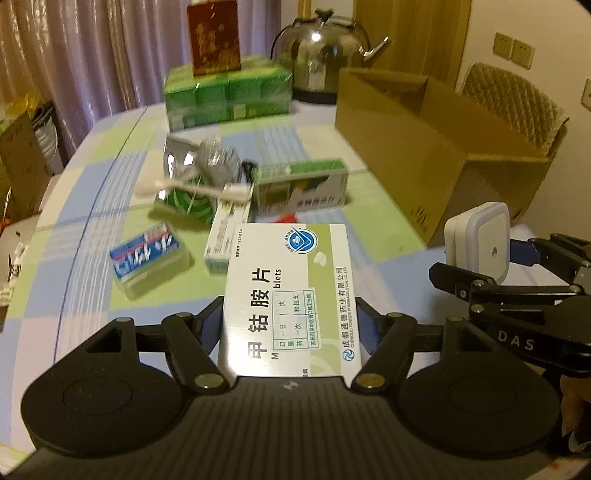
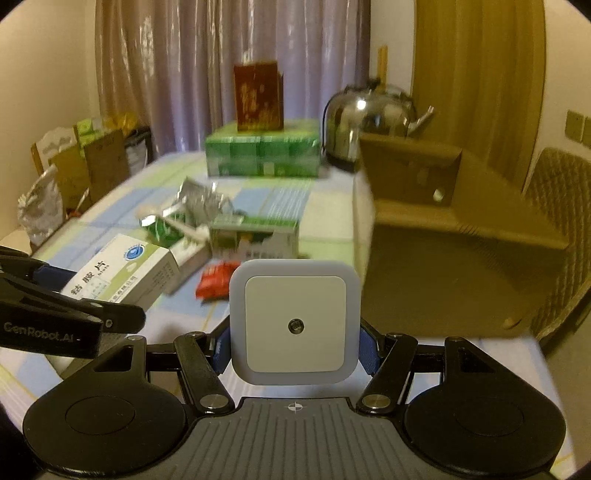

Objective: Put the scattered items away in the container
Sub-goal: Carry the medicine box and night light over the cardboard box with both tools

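My left gripper (image 1: 291,325) is shut on a white-and-green tablet box (image 1: 290,299), held flat above the table; the tablet box (image 2: 122,275) also shows at the left of the right wrist view. My right gripper (image 2: 295,345) is shut on a square white night light (image 2: 295,323), seen from the side as the night light (image 1: 480,243) at the right of the left wrist view. The open cardboard box (image 1: 436,147) stands at the right; the cardboard box (image 2: 461,236) is right of and beyond the night light. Scattered items lie mid-table: a green medicine box (image 1: 303,186), a red packet (image 2: 216,282).
A foil bag (image 1: 192,158), a toothbrush (image 1: 199,188), a narrow white carton (image 1: 225,232) and a blue-striped plastic case (image 1: 147,254) lie in the pile. Behind stand a green tissue pack (image 1: 225,94), a red box (image 1: 214,35) and a steel kettle (image 1: 325,48). A wicker chair (image 1: 517,103) is right.
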The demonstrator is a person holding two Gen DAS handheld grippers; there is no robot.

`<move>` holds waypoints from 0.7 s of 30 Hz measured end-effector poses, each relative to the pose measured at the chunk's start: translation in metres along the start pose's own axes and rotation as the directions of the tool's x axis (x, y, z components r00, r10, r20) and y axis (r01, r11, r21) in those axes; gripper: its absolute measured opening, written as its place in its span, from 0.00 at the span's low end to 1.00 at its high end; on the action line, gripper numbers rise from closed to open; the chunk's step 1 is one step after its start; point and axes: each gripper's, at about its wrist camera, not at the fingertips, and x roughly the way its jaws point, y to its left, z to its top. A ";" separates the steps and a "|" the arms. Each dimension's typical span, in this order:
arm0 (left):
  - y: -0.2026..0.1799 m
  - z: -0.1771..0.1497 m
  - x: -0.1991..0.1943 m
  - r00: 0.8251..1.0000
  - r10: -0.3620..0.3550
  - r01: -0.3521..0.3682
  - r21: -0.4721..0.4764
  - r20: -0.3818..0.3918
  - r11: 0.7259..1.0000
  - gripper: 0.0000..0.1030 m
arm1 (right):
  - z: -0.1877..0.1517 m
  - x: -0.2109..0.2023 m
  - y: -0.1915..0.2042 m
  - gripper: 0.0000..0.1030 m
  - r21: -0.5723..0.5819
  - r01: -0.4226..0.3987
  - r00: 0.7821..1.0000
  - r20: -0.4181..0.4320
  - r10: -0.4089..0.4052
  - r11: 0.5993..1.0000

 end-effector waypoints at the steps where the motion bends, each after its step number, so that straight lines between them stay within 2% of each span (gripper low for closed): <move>1: -0.003 0.005 -0.003 1.000 -0.006 0.006 0.004 0.009 1.000 0.65 | 0.005 -0.006 -0.003 0.60 0.003 0.005 1.000 0.013 -0.005 1.000; 6: -0.025 0.042 -0.016 0.996 -0.058 0.056 0.039 0.061 0.998 0.65 | 0.041 -0.031 -0.035 0.60 0.030 0.037 0.997 0.073 -0.039 0.999; 13: -0.062 0.115 -0.010 0.978 -0.169 0.159 0.089 0.121 0.983 0.65 | 0.100 -0.039 -0.099 0.60 0.029 0.091 0.988 0.120 -0.094 0.995; 17: -0.089 0.158 0.007 0.969 -0.213 0.194 0.145 0.128 0.970 0.65 | 0.125 -0.018 -0.132 0.60 -0.013 0.111 0.991 0.080 -0.110 0.994; 21: -0.115 0.196 0.039 0.962 -0.252 0.227 0.200 0.107 0.953 0.65 | 0.131 0.013 -0.163 0.60 -0.045 0.107 0.994 0.007 -0.107 0.993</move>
